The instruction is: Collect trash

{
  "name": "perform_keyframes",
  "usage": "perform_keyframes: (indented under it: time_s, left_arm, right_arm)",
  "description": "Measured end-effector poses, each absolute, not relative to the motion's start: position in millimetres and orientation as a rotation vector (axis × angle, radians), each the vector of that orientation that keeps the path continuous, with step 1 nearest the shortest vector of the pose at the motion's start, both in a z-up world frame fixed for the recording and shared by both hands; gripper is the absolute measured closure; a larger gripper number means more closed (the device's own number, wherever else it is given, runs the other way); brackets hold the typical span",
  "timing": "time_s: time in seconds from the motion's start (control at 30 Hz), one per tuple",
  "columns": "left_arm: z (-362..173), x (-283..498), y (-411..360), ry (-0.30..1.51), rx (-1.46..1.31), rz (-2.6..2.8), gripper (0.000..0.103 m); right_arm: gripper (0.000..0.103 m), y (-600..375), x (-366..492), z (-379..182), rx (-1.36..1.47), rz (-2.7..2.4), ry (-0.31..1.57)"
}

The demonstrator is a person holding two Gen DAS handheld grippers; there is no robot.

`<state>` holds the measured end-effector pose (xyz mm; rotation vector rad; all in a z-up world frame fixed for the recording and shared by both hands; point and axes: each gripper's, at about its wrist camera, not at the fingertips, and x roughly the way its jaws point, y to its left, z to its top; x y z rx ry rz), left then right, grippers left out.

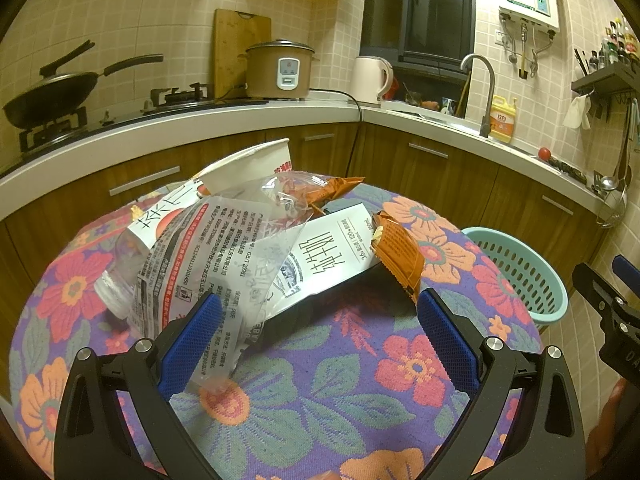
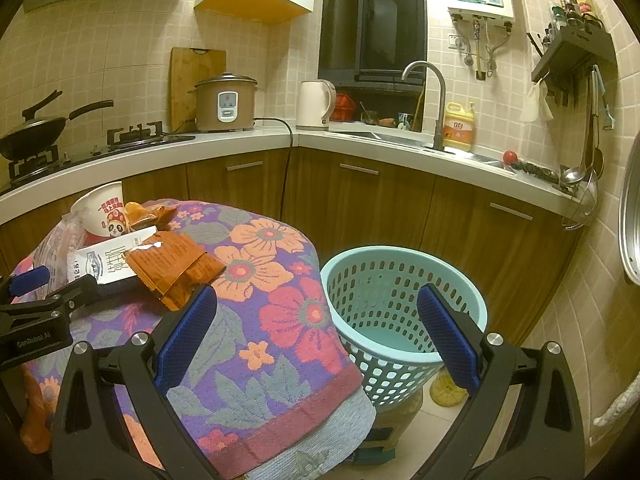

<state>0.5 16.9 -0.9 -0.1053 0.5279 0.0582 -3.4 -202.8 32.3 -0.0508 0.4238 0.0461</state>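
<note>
A heap of trash lies on the flowered tablecloth (image 1: 320, 380): a clear printed plastic bag (image 1: 208, 264), a white milk carton (image 1: 332, 252), an orange snack wrapper (image 1: 400, 256), a clear bottle (image 1: 120, 272) and a paper cup (image 1: 252, 164). My left gripper (image 1: 318, 328) is open and empty, just in front of the heap. The bag's edge lies against its left finger (image 1: 192, 344). My right gripper (image 2: 316, 332) is open and empty, above the table's right edge. The light blue perforated basket (image 2: 404, 304) stands to the right, with nothing in it. The orange wrapper (image 2: 176, 268) also shows in the right wrist view.
A kitchen counter (image 2: 240, 140) with stove, wok (image 2: 36, 128), rice cooker, kettle and sink runs behind the table. Brown cabinets stand below it. The basket sits on a stool beside the table. The left gripper (image 2: 36, 308) shows at the left of the right wrist view.
</note>
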Motion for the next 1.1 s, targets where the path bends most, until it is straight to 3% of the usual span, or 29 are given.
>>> perform_keyframes:
  time_s: [1.1]
  left_arm:
    - [-5.1,0.7,17.3,0.545,-0.122,-0.001,0.008]
  right_arm:
    - [0.008,-197.9,4.3,27.3,-0.046,0.109,0.429]
